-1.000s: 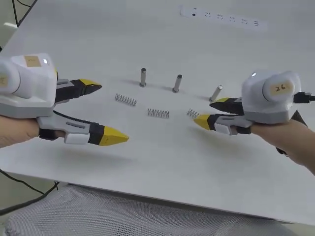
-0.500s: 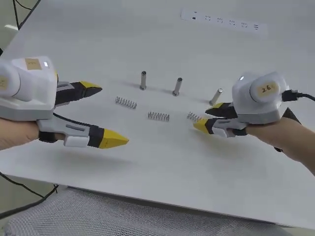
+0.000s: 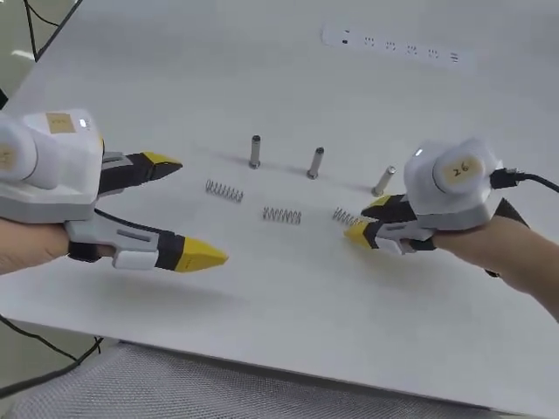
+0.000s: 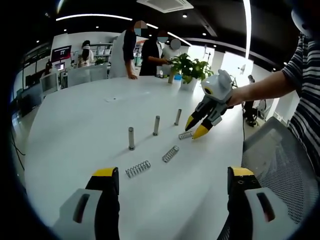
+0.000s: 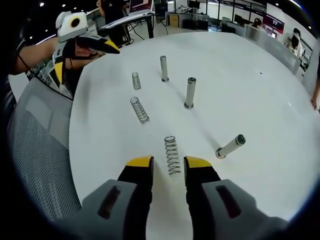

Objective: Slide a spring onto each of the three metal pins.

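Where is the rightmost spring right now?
The rightmost spring lies flat, its near end between the right gripper's open tips in the right gripper view, beside the rightmost pin.

The head camera looks forward and down from the near edge of the table, over the left gripper and right gripper. The left gripper view sits low, facing across the springs toward the right gripper — the right gripper view faces back, close over the nearest spring. All three share the pins.
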### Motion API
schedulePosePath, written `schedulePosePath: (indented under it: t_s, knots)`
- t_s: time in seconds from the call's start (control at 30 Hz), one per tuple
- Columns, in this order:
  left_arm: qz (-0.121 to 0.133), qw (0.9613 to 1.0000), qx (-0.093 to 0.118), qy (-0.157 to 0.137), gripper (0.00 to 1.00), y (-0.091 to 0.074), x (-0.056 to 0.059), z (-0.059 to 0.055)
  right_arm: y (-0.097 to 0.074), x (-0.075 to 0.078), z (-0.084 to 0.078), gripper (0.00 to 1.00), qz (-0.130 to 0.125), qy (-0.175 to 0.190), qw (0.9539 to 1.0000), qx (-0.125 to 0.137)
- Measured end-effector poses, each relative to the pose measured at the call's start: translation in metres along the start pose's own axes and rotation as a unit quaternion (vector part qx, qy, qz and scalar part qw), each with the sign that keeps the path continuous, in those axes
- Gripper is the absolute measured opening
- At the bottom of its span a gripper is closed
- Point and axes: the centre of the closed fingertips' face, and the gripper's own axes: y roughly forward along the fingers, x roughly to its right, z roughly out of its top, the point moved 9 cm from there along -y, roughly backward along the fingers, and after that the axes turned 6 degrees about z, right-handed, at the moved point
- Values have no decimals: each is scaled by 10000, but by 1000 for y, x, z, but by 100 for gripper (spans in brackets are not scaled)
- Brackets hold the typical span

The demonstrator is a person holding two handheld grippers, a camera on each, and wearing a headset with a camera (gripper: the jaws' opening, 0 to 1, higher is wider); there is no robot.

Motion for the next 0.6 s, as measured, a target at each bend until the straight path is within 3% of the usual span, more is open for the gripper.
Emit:
schedulePosePath:
  t_s: [0.6]
  knots:
    - [-26, 10000, -15, 15, 89, 2, 0, 1, 6, 3, -2, 19, 25, -217, 9993, -288]
